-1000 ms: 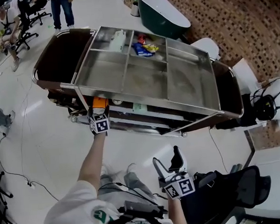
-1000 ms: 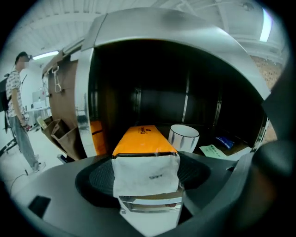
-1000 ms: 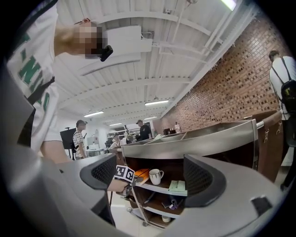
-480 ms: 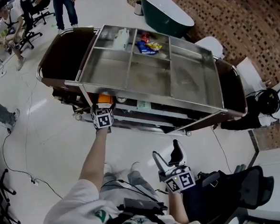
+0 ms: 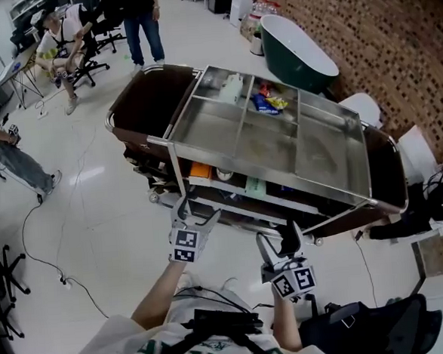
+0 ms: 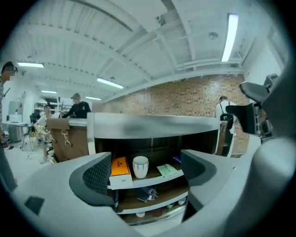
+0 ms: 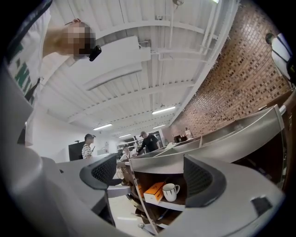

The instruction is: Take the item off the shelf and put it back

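An orange box (image 5: 200, 170) (image 6: 120, 166) (image 7: 155, 191) lies on the middle shelf of the steel cart (image 5: 336, 195), next to a white cup (image 5: 224, 174) (image 6: 140, 166) (image 7: 170, 191). My left gripper (image 5: 194, 216) (image 6: 145, 173) hangs in front of the cart, a short way back from the shelf. Its jaws are closing and nothing is between them; the box and cup show far beyond the gap. My right gripper (image 5: 280, 240) (image 7: 150, 178) is lower right, open and empty, pointing up at the cart.
A green card (image 5: 254, 187) (image 6: 166, 170) lies on the shelf right of the cup. The top tray holds a white bottle (image 5: 233, 87) and snack packets (image 5: 268, 101). A green tub (image 5: 295, 42) stands behind the cart. People (image 5: 64, 40) and chairs are at back left, and cables (image 5: 38, 261) lie on the floor.
My left gripper has come back from the shelf towards me and let go of the orange box, which stays on the shelf. The right gripper has hardly moved.
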Tool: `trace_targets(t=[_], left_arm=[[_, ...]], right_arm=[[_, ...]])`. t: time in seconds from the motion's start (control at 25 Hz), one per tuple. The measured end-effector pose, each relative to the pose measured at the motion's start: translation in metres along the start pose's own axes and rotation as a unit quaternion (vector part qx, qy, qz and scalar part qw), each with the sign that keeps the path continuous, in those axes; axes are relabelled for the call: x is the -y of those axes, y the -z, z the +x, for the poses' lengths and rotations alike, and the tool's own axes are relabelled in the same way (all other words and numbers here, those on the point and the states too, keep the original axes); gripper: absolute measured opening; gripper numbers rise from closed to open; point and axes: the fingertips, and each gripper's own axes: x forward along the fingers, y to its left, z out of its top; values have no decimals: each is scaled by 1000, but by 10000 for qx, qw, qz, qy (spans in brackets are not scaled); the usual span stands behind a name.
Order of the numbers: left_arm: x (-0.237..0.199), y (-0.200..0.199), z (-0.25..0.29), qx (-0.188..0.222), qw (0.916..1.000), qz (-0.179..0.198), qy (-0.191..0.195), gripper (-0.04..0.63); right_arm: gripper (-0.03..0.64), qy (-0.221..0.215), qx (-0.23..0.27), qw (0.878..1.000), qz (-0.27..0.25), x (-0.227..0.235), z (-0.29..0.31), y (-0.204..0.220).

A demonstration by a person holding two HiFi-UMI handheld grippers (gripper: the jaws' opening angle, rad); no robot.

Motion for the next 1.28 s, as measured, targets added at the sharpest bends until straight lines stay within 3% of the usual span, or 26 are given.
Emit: trace_targets(t=[0.2,0.44,0.68,1.08,1.28], left_arm=[[9,-42,-62,534,9983,228,-34,466],[-4,-90,-124,1070,9928,372,-401,465],[-15,-106,-148,1299,9890,279,-656,458],[-13,-107,-149,1408,9882,348,-483,451],[-12,-106,-146,1349,9897,199,-427,451]], right_arm=[[462,-239,206,9995,-62,-11,13,-12],[462,-432,359,9980,-291,-27,18,-30],[460,-491,406,9964,-553,-37,21,-39],[457,-618,252,9948,-764,-52,22,-31],[457,-587,193,9951,-778,-53,21,-29]])
